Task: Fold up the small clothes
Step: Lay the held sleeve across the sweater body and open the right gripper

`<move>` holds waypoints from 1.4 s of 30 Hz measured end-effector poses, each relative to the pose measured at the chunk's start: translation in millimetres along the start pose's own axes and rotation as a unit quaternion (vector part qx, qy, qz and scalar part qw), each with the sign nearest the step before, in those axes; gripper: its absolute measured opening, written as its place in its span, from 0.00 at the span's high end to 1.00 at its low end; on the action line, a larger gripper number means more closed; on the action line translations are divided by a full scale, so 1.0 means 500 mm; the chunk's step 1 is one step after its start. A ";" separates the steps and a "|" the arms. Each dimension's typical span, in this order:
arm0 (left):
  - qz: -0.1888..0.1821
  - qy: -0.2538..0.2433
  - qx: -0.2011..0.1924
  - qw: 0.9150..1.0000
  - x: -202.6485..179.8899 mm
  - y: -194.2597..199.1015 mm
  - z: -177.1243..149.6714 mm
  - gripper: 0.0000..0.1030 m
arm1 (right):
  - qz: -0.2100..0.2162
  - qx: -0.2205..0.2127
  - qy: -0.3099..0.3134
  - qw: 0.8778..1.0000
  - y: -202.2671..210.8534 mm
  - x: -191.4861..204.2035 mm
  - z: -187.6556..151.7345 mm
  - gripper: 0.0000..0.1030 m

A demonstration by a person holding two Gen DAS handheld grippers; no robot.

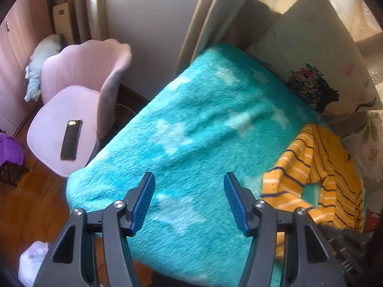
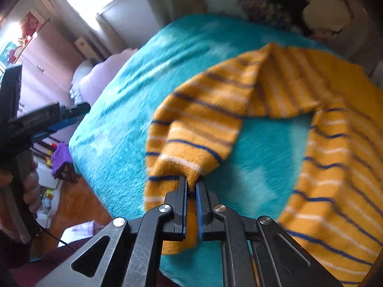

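Bearing surfaces first. Fluffy turquoise blanket with pale star shapes (image 1: 191, 124) covers the bed and carries the only garment: a mustard-yellow knitted sweater with navy and white stripes (image 2: 335, 167). The sweater lies toward the blanket's right side in the left wrist view (image 1: 323, 167), near a cream pillow printed with a dark floral head silhouette (image 1: 311, 71). Its body is spread flat on the blanket; one sleeve is lifted and curves over toward the near edge, with a patch of turquoise showing between sleeve and body.

Pale pink shell-backed chair (image 1: 79, 100) stands just beside the bed on the wooden floor; a black phone (image 1: 71, 140) lies flat on its seat. A light blue cloth hangs behind its backrest.

Right gripper (image 2: 191, 186): blue-padded jaws clenched on the end of the sweater's sleeve; fabric bunches out above the tips and hangs below them.

Left gripper (image 1: 189, 179): jaws spread partway, nothing between them, held above bare blanket, apart from the sweater. In the right wrist view it appears at the left edge (image 2: 71, 112), with a person's hand (image 2: 31, 184) around its handle.
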State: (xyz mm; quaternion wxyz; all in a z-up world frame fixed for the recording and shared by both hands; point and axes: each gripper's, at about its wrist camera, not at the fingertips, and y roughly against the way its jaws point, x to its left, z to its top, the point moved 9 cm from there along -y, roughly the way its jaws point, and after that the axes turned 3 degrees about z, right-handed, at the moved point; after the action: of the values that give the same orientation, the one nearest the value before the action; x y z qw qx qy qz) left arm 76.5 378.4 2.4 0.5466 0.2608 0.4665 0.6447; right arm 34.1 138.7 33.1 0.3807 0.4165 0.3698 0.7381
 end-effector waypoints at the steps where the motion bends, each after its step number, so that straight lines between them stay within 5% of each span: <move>1: -0.004 -0.003 -0.001 1.000 -0.008 0.000 0.003 0.43 | -0.023 -0.017 0.001 1.000 0.042 -0.032 0.013 0.93; 7: -0.027 -0.026 0.001 0.999 -0.062 -0.004 0.000 0.43 | -0.173 -0.063 -0.089 0.979 0.247 -0.342 0.033 0.93; 11: -0.034 -0.037 0.009 0.999 -0.088 -0.010 -0.011 0.43 | -0.292 -0.015 -0.176 0.940 0.276 -0.614 -0.032 0.92; 14: -0.034 -0.043 0.012 0.998 -0.098 -0.008 -0.019 0.43 | -0.371 0.017 -0.212 0.904 0.291 -0.730 -0.082 0.85; 17: -0.023 -0.048 0.010 0.999 -0.095 -0.004 -0.025 0.43 | -0.318 -0.044 -0.258 0.911 0.322 -0.729 -0.087 0.76; 19: -0.022 -0.048 0.015 0.999 -0.092 -0.007 -0.030 0.43 | -0.300 -0.057 -0.254 0.918 0.316 -0.703 -0.080 0.60; 27: -0.025 -0.063 0.029 0.997 -0.109 -0.023 -0.050 0.42 | -0.268 -0.079 -0.277 0.920 0.257 -0.648 -0.121 0.59; 30: -0.031 -0.067 0.039 0.997 -0.117 -0.032 -0.064 0.42 | -0.241 -0.108 -0.325 0.908 0.276 -0.662 -0.150 0.59; 33: -0.032 -0.072 0.048 0.996 -0.120 -0.039 -0.075 0.42 | -0.167 -0.150 -0.410 0.884 0.291 -0.686 -0.199 0.44; 37: -0.033 -0.081 0.057 0.995 -0.127 -0.043 -0.086 0.42 | -0.069 -0.185 -0.499 0.844 0.271 -0.723 -0.234 0.44; 42: -0.024 -0.084 0.036 0.996 -0.149 -0.005 -0.096 0.42 | -0.036 -0.170 -0.511 0.842 0.210 -0.763 -0.203 0.44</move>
State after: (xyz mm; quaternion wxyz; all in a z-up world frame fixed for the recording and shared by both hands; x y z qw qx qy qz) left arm 56.9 292.8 -7.3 0.5893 0.3222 0.4484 0.5899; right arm 55.0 -262.5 -42.3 0.6069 0.6495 0.0063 0.4580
